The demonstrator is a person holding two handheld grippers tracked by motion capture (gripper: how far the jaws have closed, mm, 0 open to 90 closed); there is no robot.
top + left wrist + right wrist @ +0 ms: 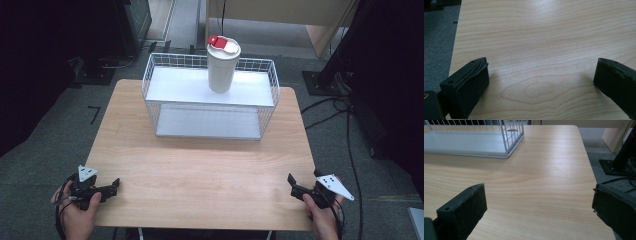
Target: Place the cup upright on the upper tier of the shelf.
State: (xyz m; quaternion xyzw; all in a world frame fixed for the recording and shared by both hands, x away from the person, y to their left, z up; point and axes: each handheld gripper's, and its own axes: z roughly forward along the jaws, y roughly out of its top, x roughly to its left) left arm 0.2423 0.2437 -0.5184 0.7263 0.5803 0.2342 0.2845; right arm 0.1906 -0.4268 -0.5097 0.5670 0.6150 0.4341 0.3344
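Observation:
A white tumbler (pixel 222 64) with a red-and-white lid stands upright on the top shelf of a white wire rack (pixel 210 95) at the far middle of the wooden table (pixel 200 170). My left gripper (pixel 112 187) rests at the near left corner of the table, open, with bare wood between its jaws (pixel 541 75). At the near right corner, my right gripper (pixel 291 184) is also open and holds nothing (pixel 539 202). The wire rack's corner (pixel 506 142) shows at the upper left of the right gripper view. Both grippers are far from the tumbler.
The rack has a lower white shelf (pixel 207 122) with nothing on it. Black stand bases (pixel 320 82) and cables (pixel 350 145) lie on the grey floor to the right. A wooden cabinet (pixel 280 12) stands behind the table.

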